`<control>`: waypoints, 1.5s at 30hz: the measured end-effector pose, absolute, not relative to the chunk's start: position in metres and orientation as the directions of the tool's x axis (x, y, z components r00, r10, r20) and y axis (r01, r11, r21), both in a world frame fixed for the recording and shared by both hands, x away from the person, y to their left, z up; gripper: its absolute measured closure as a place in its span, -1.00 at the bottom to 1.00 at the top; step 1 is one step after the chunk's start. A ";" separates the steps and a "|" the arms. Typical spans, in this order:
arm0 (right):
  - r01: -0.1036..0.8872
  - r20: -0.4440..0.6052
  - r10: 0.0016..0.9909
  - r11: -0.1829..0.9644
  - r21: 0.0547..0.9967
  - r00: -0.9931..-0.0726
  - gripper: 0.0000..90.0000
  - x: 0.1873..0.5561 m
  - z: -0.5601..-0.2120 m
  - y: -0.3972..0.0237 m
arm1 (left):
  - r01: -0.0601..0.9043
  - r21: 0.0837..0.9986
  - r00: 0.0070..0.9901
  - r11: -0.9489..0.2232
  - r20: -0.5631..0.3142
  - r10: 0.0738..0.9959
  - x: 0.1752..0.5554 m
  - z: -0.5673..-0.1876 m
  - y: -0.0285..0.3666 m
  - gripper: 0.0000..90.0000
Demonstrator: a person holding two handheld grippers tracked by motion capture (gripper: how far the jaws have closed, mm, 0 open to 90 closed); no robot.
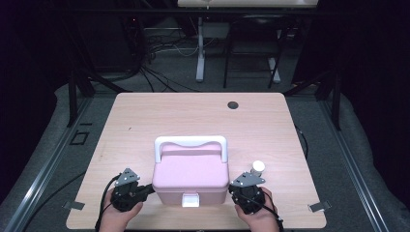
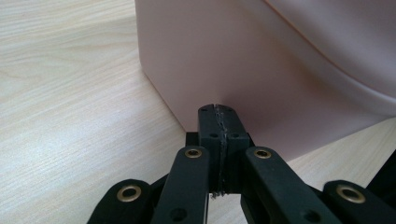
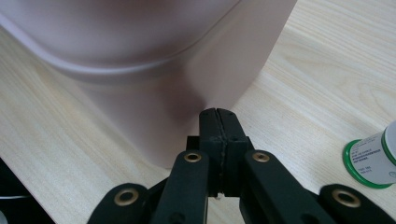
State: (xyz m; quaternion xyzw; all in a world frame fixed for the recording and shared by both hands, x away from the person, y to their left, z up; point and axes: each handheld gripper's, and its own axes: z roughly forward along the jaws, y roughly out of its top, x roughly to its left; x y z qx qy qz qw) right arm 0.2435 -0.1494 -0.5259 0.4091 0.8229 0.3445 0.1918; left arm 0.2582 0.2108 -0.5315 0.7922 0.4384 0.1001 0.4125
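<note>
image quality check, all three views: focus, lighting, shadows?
High view: soft overall, dark surround, evenly lit light wooden table. Left gripper view: shut tongs sharp, pink plastic box blurred at top right. Right gripper view: shut tongs sharp, box top blurred, soft shadow at its wall.

A box sits on the worktop near its front edge, left tongs and right tongs flanking it, a bottle just right

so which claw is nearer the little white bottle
Right. The right claw sits just below the white bottle, at the pink box's right side. The left claw is across the box.
</note>
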 end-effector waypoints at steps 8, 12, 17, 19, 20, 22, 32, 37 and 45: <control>0.550 -0.031 0.802 0.436 0.712 -0.596 1.00 0.243 -0.524 -0.149 | 0.611 0.740 0.594 -0.279 -0.197 0.780 0.259 -0.531 0.212 1.00; 0.561 -0.013 0.800 0.432 0.706 -0.600 1.00 0.244 -0.524 -0.150 | 0.616 0.738 0.593 -0.275 -0.205 0.779 0.262 -0.532 0.214 0.92; 0.567 0.012 0.803 0.410 0.715 -0.596 0.87 0.248 -0.526 -0.154 | 0.631 0.730 0.588 -0.261 -0.231 0.775 0.265 -0.531 0.219 0.74; 0.561 0.004 0.803 0.412 0.718 -0.595 0.84 0.248 -0.525 -0.154 | 0.630 0.734 0.586 -0.252 -0.237 0.775 0.266 -0.529 0.220 0.68; 0.564 0.003 0.805 0.412 0.715 -0.593 0.82 0.248 -0.525 -0.154 | 0.632 0.735 0.584 -0.247 -0.241 0.775 0.266 -0.528 0.221 0.65; 0.571 0.004 0.807 0.415 0.709 -0.591 0.76 0.249 -0.524 -0.154 | 0.631 0.736 0.586 -0.246 -0.244 0.773 0.267 -0.526 0.222 0.59; 0.586 0.024 0.803 0.414 0.696 -0.596 0.45 0.257 -0.511 -0.161 | 0.626 0.737 0.597 -0.255 -0.244 0.764 0.274 -0.511 0.228 0.34; 0.593 0.034 0.789 0.432 0.680 -0.614 0.37 0.258 -0.503 -0.165 | 0.626 0.725 0.608 -0.287 -0.223 0.762 0.278 -0.503 0.232 0.28; 0.578 0.048 0.746 0.472 0.665 -0.664 0.33 0.263 -0.486 -0.168 | 0.632 0.720 0.622 -0.287 -0.251 0.742 0.281 -0.489 0.237 0.19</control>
